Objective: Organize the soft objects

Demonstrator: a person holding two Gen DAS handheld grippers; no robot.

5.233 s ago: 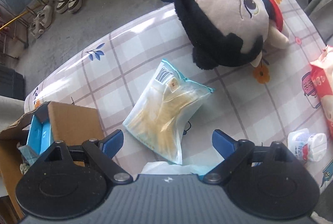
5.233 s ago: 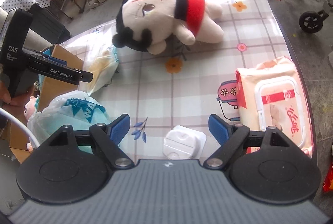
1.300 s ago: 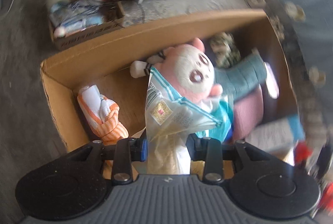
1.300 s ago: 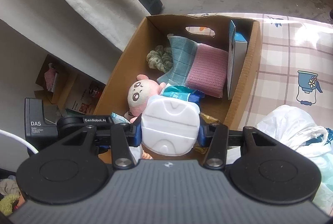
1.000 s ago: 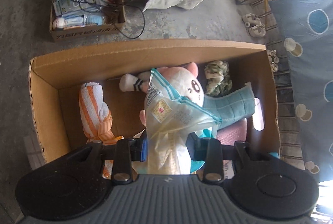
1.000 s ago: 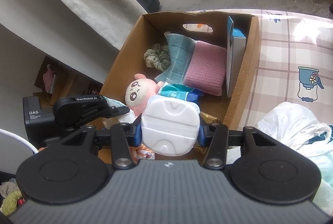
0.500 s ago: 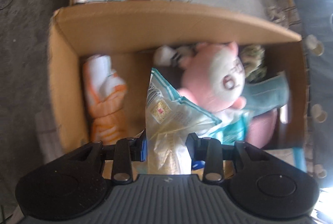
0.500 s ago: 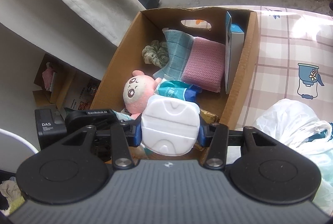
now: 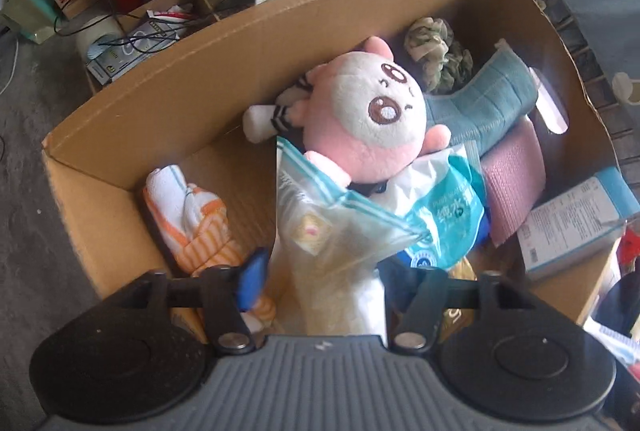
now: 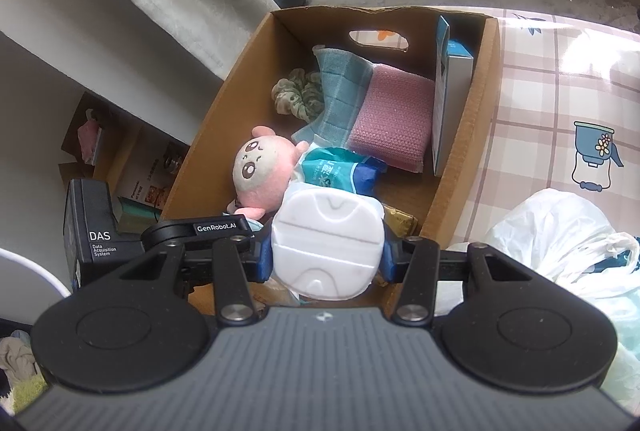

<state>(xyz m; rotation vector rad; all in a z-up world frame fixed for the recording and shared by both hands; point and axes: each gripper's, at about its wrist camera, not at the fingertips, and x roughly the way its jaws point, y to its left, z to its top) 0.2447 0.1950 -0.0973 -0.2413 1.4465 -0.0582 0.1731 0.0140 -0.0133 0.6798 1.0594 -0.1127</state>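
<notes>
A cardboard box (image 9: 168,79) holds a pink plush doll (image 9: 372,119), a striped orange towel (image 9: 192,219), a teal cloth (image 9: 492,103), a pink cloth (image 9: 516,183) and a green scrunchie (image 9: 436,51). My left gripper (image 9: 324,271) hangs over the box with its jaws spread wide. The clear plastic bag (image 9: 332,255) lies loose between them, on the box's contents. My right gripper (image 10: 326,255) is shut on a white plastic packet (image 10: 326,251) above the near end of the box (image 10: 464,135). The doll (image 10: 260,167) shows beyond it.
A blue and white carton (image 10: 452,91) stands along the box wall by the checked tablecloth (image 10: 560,103). A white plastic bag (image 10: 560,239) lies on the table at right. Small boxes of clutter (image 9: 132,27) sit on the floor beyond the box.
My left gripper's jaws have opened and let go of the clear plastic bag, which now rests in the box. My right gripper still holds the white packet over the box.
</notes>
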